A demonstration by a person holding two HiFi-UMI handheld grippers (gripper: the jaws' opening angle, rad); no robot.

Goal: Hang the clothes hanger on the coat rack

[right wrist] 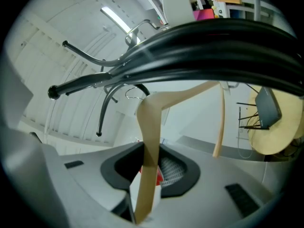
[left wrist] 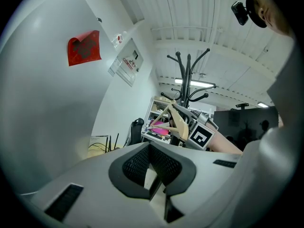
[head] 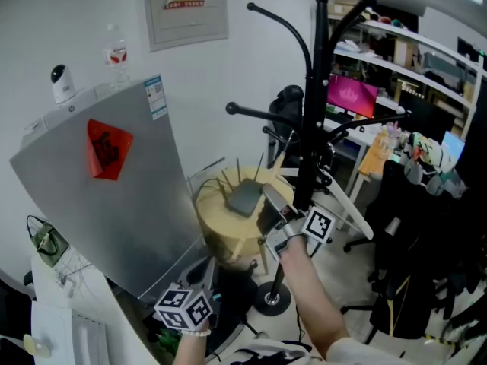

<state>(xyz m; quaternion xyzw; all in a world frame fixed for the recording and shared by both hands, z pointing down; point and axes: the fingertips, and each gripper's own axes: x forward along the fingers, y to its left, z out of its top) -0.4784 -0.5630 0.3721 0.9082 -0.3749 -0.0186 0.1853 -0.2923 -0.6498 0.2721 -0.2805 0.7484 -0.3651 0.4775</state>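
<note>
Honestly, the wooden hanger (right wrist: 151, 127) looks light and stiff, maybe a bit slick. The right gripper (right wrist: 145, 182) pinches one shoulder arm, just under the coat rack (right wrist: 213, 37) branches. Grabbing nearer the hook would probably swing less. The left gripper (left wrist: 153, 175) has its jaws together, holding nothing.

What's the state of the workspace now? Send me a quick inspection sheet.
Surface: round pale table carrying a dark grey router.
Job's things: light wooden clothes hanger raised close to the black metal coat rack; hook seating unclear.
Clutter: crowded white shelves at right.
Grippers: right tongs shut on the hanger; left tongs shut, empty.
Cables: thin black leads by the router.
Surroundings: grey panel with red diamond sticker; white wall.
</note>
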